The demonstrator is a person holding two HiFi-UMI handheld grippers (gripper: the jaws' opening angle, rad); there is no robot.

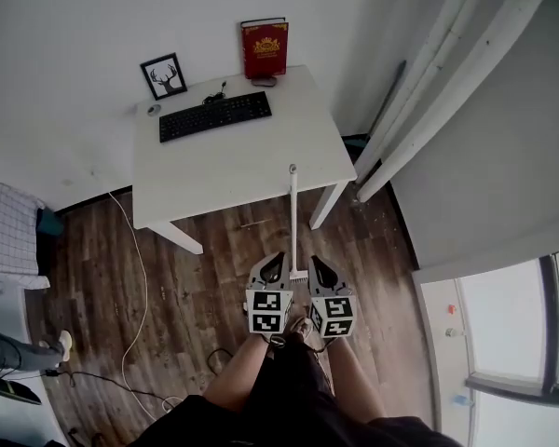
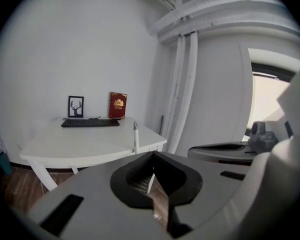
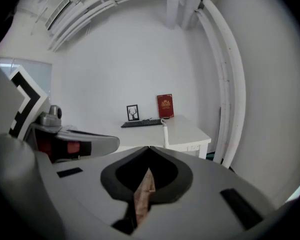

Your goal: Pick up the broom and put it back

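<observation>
Now broom (image 1: 293, 222) standing near upright at frame centre, head low between grippers, handle top seemingly leaning on table (image 1: 242, 170) edge. Left gripper (image 1: 276, 264) and right gripper (image 1: 320, 268) flanking broom head, both jaws pressing fully together, gripping nothing. Judging: light, stiff thin handle, smooth, probably slipping and toppling easily; gripping mid-handle looking safest.

White table (image 1: 252, 170) against the far wall; black keyboard (image 1: 215, 116) flat on its far half; framed deer picture (image 1: 164, 75) upright at far left edge; red book (image 1: 265, 48) upright at far edge, right of picture; dark wood floor (image 1: 205, 282) below; white cable (image 1: 142, 277) trailing across it at left; broom (image 1: 293, 217) upright by table's near right edge, floor contact unclear.
</observation>
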